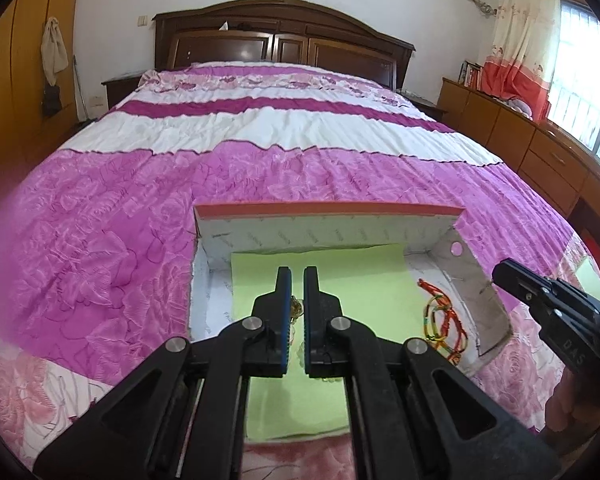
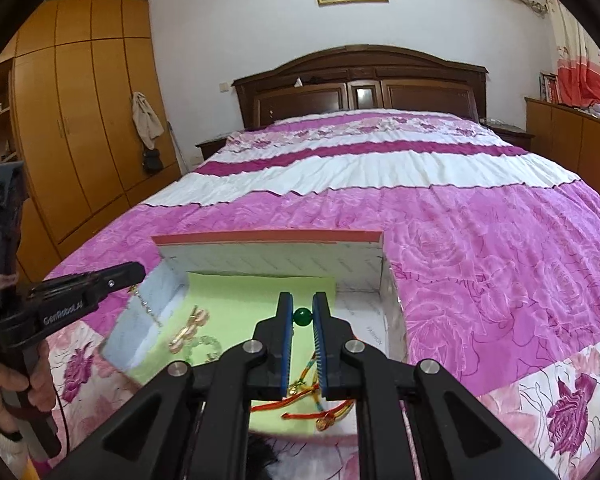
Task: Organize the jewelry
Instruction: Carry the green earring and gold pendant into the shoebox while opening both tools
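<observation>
A: Where lettering can be read at all, it sits on the tools: the right wrist view shows "GenRobot.AI" along the side of the left gripper [image 2: 134,272], and the left wrist view shows "DAS" on the right gripper [image 1: 500,270]. Faint grey print repeats across the white lining of the open box [image 2: 268,236]; one word near its right wall looks like "FASHION".

B: And the jewelry, relative to the tongs?

A: In the right wrist view the right gripper [image 2: 302,300] has a green bead [image 2: 302,317] between its blue pads, which stand slightly apart. The pads seem to touch the bead, though I cannot tell whether they truly pinch it. The red and yellow cord bracelet [image 2: 312,404] trails beneath them onto the green paper [image 2: 236,300].

B: The left one?

A: Its own camera shows the left gripper [image 1: 297,276] with a narrow gap between the pads, over the green paper [image 1: 360,280], and small gold pieces [image 1: 296,306] low in the gap; whether it clamps them I cannot tell.

B: What does each view add?

A: Only the right view shows a beaded chain [image 2: 148,310] hanging below the left tip, near a gold ornament [image 2: 190,328]. Only the left shows the cord bracelet [image 1: 444,320] spread out beside the box's right wall [image 1: 476,292], on the pink floral bedspread [image 1: 100,240].
</observation>
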A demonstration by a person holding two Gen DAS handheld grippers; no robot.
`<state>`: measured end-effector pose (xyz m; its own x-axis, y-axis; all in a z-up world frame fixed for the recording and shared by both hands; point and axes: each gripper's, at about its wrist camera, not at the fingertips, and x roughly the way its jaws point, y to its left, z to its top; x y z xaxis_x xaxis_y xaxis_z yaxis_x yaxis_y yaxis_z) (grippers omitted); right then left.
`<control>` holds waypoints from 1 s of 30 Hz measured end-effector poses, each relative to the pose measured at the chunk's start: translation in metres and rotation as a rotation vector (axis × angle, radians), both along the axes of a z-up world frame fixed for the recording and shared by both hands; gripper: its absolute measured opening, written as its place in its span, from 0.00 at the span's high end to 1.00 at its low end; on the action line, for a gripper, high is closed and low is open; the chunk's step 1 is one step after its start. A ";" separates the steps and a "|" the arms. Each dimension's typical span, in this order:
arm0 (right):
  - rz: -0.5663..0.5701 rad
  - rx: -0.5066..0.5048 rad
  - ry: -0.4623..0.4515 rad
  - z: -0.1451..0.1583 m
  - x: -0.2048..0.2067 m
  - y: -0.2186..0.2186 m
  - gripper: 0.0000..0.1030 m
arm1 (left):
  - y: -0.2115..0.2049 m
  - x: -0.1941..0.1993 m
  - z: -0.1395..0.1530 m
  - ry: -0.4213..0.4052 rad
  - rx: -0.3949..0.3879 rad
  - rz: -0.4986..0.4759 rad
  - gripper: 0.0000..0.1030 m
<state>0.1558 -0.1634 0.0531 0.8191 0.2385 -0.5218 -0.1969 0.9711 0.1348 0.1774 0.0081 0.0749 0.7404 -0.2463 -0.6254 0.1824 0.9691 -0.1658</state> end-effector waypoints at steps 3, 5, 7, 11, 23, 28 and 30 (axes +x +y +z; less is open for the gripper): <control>-0.011 -0.008 0.027 -0.010 0.012 -0.001 0.89 | -0.001 0.005 -0.010 0.016 0.005 0.006 1.00; -0.016 -0.010 0.049 -0.017 0.019 -0.001 0.89 | -0.002 0.008 -0.016 0.030 0.009 0.009 1.00; -0.019 -0.012 0.065 -0.024 0.023 -0.001 0.89 | -0.002 0.012 -0.023 0.047 0.012 0.012 1.00; -0.028 -0.021 0.100 -0.037 0.032 -0.002 0.89 | -0.002 0.016 -0.033 0.068 0.022 0.017 1.00; -0.045 -0.045 0.146 -0.052 0.037 -0.004 0.89 | -0.008 0.016 -0.046 0.107 0.054 0.009 1.00; -0.048 -0.024 0.155 -0.051 0.035 -0.007 0.87 | -0.011 0.012 -0.047 0.116 0.070 0.007 0.89; -0.046 -0.012 0.159 -0.050 0.034 -0.008 0.80 | -0.009 0.011 -0.047 0.115 0.069 0.009 0.84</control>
<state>0.1895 -0.1716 0.0027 0.7357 0.1955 -0.6485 -0.1289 0.9804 0.1493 0.1883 -0.0010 0.0279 0.6647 -0.1930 -0.7218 0.1571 0.9806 -0.1176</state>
